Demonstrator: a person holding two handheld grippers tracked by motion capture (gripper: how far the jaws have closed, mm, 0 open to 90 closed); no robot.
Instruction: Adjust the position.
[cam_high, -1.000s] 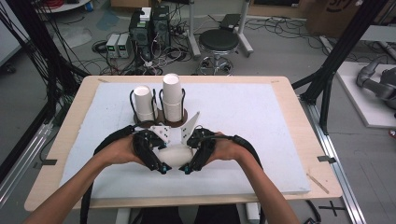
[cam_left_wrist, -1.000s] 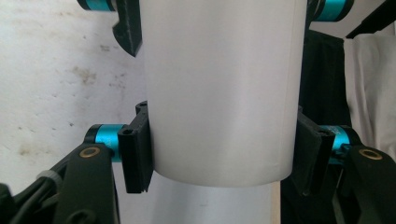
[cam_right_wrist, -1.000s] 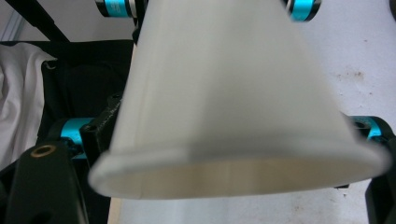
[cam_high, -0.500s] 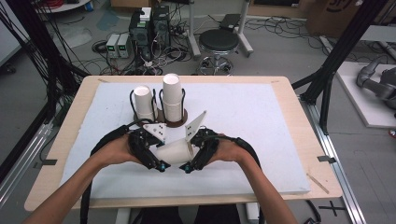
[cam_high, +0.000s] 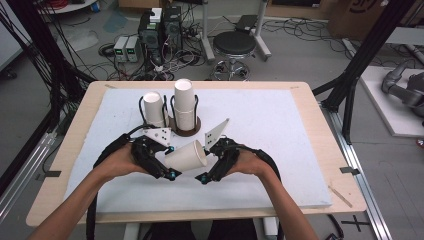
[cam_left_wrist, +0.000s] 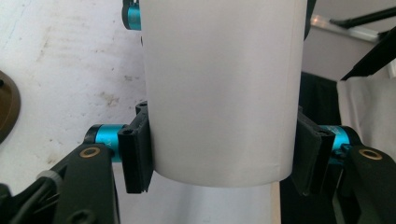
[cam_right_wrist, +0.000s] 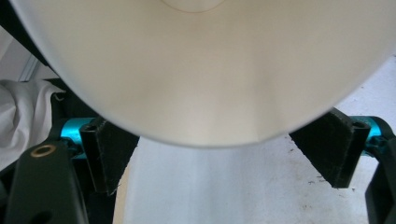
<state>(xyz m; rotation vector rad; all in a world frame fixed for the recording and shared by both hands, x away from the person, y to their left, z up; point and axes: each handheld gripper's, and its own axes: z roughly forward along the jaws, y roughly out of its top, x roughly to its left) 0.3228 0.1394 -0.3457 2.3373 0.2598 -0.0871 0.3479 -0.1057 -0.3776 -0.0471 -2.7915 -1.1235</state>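
Centrally, a white paper cup (cam_high: 186, 156) lay on its side above the pad (cam_high: 280, 150), held between the two grippers just in front of the brown stand (cam_high: 186, 131); its open mouth faced the right gripper (cam_high: 202, 178) and its closed base pointed toward the left gripper (cam_high: 173, 174); the left gripper's jaws were clamped on the cup, a black pad (cam_left_wrist: 135, 158) pressing flat against each side of the wall near its lower edge in the left gripper view; the right gripper's jaws stood apart, one black pad (cam_right_wrist: 108, 154) showing on either side below the rim in the right gripper view, with a gap between each pad and the cup's mouth, so that they did not press on it; the cup (cam_right_wrist: 201, 65) was seen there from its open end, its pale inside turned to the camera; behind the held cup, the stand carried a tall stack (cam_high: 183, 105) of upturned white cups, upright within black wire loops; just to the left of the stand a second, shorter stack (cam_high: 153, 109) stood upright on the pad; each gripper bore a grey plate, the left plate (cam_high: 159, 135) lying just in front of the shorter stack and the right plate (cam_high: 216, 132) tilted up just to the right of the stand; both forearms entered from the near edge of the table (cam_high: 320, 115).
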